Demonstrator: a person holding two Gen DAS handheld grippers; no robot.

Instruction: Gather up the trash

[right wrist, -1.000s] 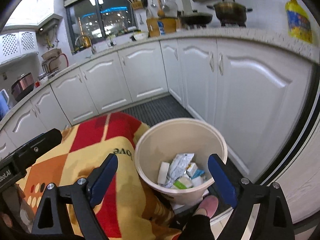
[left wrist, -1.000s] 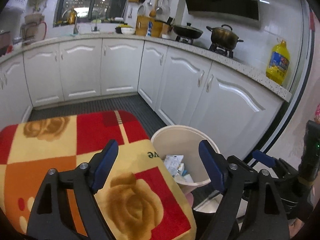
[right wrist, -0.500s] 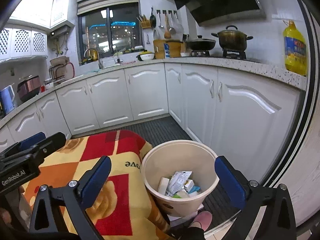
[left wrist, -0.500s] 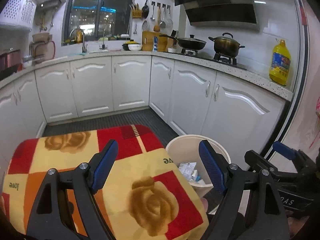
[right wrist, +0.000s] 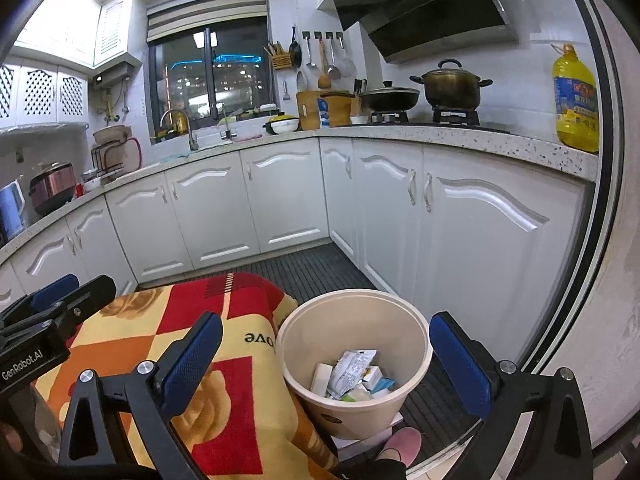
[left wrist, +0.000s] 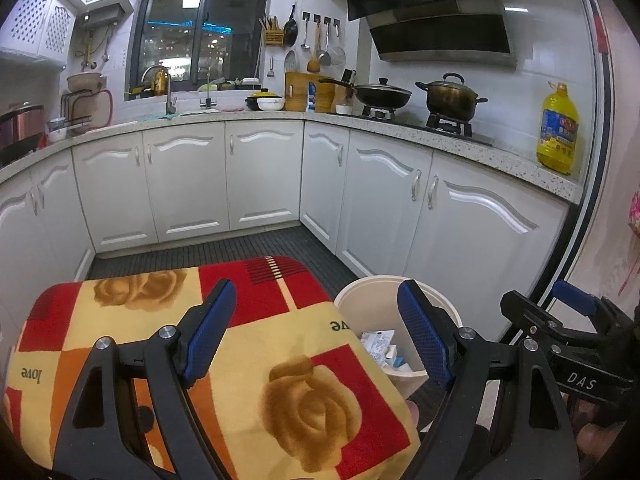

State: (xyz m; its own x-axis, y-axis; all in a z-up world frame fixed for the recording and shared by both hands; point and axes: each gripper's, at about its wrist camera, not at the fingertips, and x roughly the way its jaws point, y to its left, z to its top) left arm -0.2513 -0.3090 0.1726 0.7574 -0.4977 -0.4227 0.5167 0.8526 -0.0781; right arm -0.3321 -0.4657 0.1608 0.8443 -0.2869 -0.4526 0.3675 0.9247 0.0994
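A cream trash bin (right wrist: 356, 372) stands on the floor beside a table covered with a red, yellow and orange rose-pattern cloth (right wrist: 224, 364). Several paper and carton scraps (right wrist: 352, 376) lie inside it. The bin also shows in the left wrist view (left wrist: 360, 300) with scraps (left wrist: 380, 350) in it. My left gripper (left wrist: 314, 332) is open and empty above the cloth (left wrist: 260, 360). My right gripper (right wrist: 326, 356) is open and empty above the bin. Each gripper shows at the edge of the other's view.
White kitchen cabinets (left wrist: 380, 200) run around the room under a speckled counter (right wrist: 440, 136). A yellow oil bottle (left wrist: 558, 132), pots on a stove (left wrist: 450, 98) and a sink tap (left wrist: 170, 92) stand on it. A pink slipper (right wrist: 404, 444) is beside the bin on the dark floor mat.
Both grippers have risen and tilted up, so the bin and cloth sit lower in view and more of the kitchen shows. Both stay open and empty.
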